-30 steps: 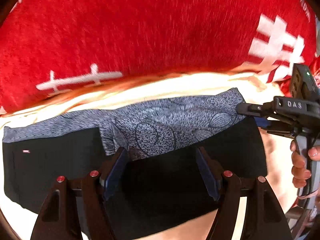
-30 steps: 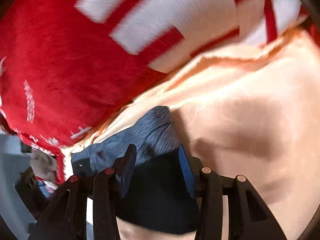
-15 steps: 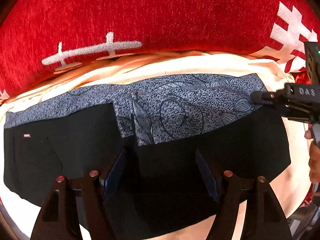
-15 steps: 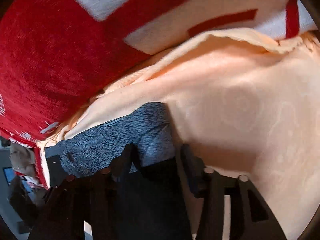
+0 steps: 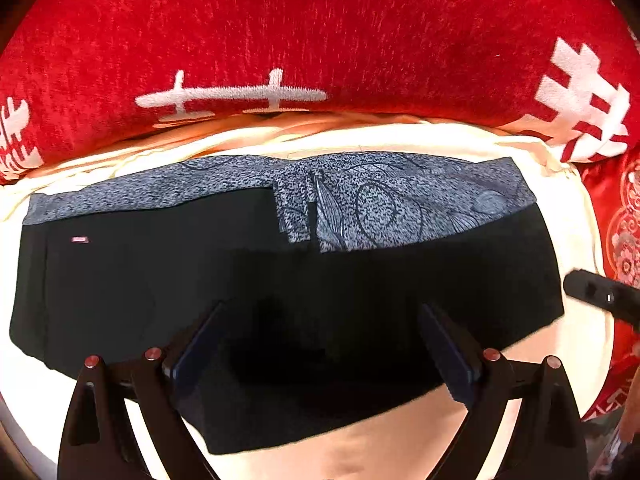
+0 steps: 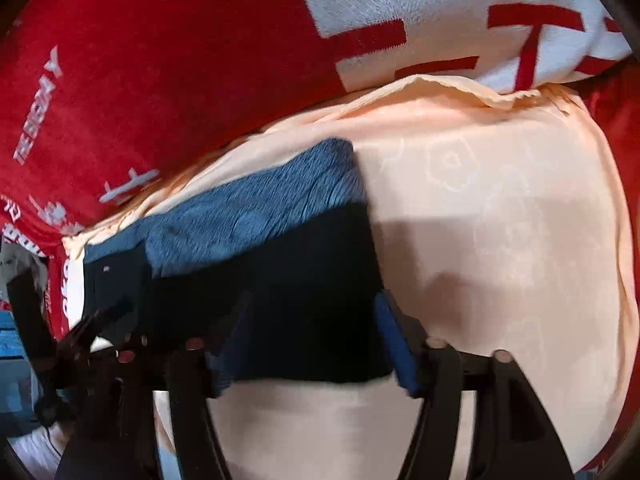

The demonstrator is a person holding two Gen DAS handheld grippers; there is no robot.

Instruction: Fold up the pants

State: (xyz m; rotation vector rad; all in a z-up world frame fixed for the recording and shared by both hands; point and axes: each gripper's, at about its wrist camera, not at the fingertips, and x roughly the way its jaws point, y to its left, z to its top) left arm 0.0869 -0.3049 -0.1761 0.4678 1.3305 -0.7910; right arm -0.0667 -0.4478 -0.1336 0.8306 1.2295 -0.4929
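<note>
Both claws have lifted back since a second ago | pants (image 5: 280,280) lie folded flat on cream sheet (image 5: 380,448); left gripper (image 5: 320,344) and right gripper (image 6: 312,332) opening, gripping nothing | we judge cloth light, limp; pinch hems.

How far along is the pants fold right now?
Done: the pants lie on the cream sheet as one flat folded band, black layer over the grey patterned part, edges fairly straight. In hand: nothing; the left gripper and right gripper are both above the cloth with jaws opening and nothing pinched. Left: possibly one more fold across the long band, if a smaller bundle is wanted.
</note>
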